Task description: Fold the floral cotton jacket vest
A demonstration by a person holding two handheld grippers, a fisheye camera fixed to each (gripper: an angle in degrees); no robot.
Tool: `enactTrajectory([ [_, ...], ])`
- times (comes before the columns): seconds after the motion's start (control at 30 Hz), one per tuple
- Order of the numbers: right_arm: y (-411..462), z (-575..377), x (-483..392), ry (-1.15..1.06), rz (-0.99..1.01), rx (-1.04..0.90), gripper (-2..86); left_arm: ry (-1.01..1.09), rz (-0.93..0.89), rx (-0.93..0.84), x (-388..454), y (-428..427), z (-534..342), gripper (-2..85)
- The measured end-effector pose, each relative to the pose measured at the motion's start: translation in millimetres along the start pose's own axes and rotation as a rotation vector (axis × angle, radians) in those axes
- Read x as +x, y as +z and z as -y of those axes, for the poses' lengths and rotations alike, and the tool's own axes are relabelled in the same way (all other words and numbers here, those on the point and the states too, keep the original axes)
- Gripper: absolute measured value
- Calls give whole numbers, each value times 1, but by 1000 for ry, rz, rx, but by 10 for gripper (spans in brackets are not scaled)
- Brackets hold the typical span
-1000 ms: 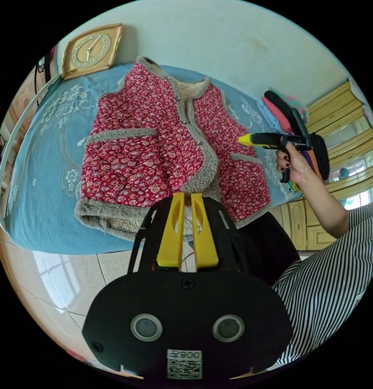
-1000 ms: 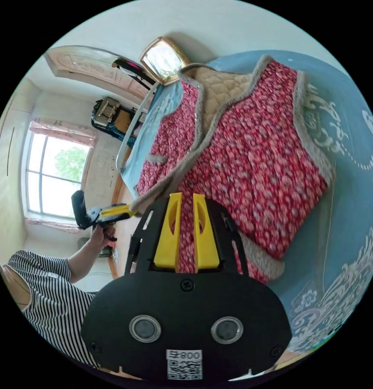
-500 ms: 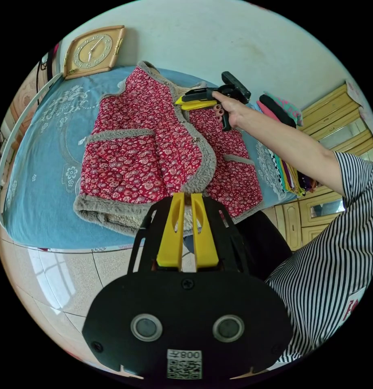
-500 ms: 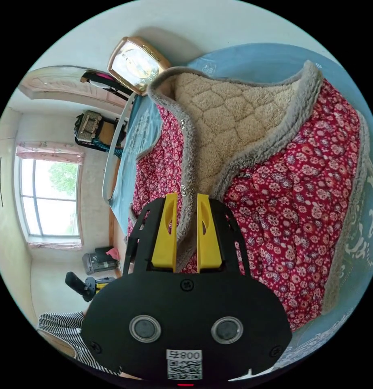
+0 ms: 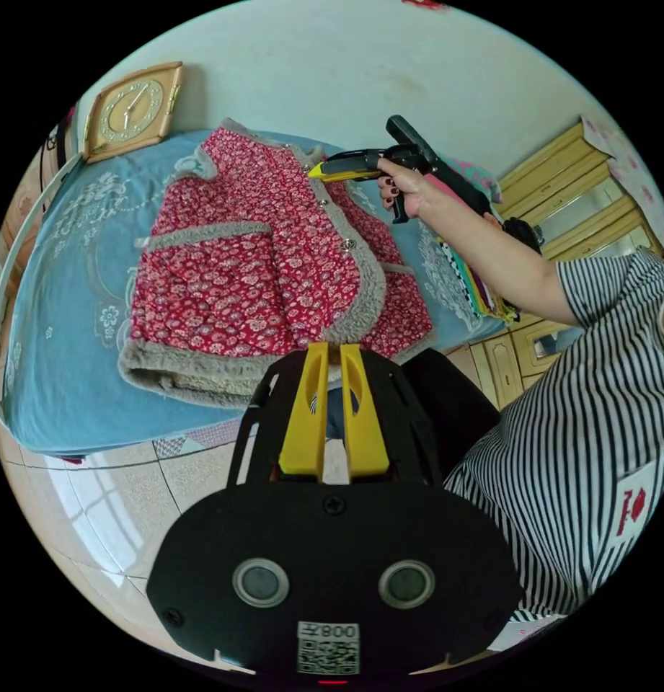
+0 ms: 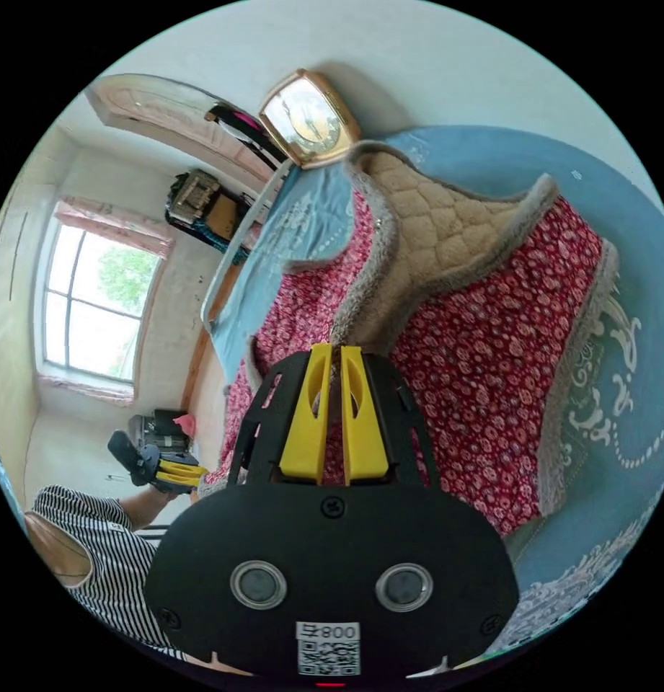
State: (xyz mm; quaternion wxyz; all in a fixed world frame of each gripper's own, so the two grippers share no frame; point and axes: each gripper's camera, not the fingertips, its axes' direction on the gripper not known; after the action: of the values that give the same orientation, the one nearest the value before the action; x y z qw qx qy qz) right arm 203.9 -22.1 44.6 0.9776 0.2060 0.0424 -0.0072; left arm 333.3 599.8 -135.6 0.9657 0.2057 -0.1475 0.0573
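The red floral vest (image 5: 259,259) with grey fleece trim lies flat, front up, on the blue bed cover (image 5: 65,288). In the left gripper view my left gripper (image 5: 334,353) hovers just off the bed's edge below the hem, jaws shut with nothing between them. A hand holds my right gripper (image 5: 324,169) at the vest's front edge near the collar. In the right gripper view my right gripper (image 6: 332,357) is shut on the grey trim of that front edge, beside the tan quilted lining of the vest (image 6: 490,346). The left gripper (image 6: 176,472) shows low at the left.
A wooden clock (image 5: 130,108) leans on the wall at the bed's head. A pile of folded clothes (image 5: 483,288) lies at the bed's right side, with wooden cabinets (image 5: 562,209) behind. Tiled floor (image 5: 108,504) runs below the bed edge. A person's striped shirt (image 5: 584,432) is at right.
The right gripper travelled from beside the vest's side up to the front edge near the collar. Its jaws, open around the trim half a second ago, have closed on it. The left gripper barely moved.
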Motion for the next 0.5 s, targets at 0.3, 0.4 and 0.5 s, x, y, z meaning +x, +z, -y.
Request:
enactTrajectory([
  [0.3,15,-35,47,103,-112,-44,21,-67,-45,-17,-34,-23,-4,65],
  [0.4,-10,-71,55,89,-118,14,25,-142,9,57,-68,-58,-6,80],
  [0.5,-37,-131,65,105,-137,54,41,-265,80,125,-122,-89,-9,109],
])
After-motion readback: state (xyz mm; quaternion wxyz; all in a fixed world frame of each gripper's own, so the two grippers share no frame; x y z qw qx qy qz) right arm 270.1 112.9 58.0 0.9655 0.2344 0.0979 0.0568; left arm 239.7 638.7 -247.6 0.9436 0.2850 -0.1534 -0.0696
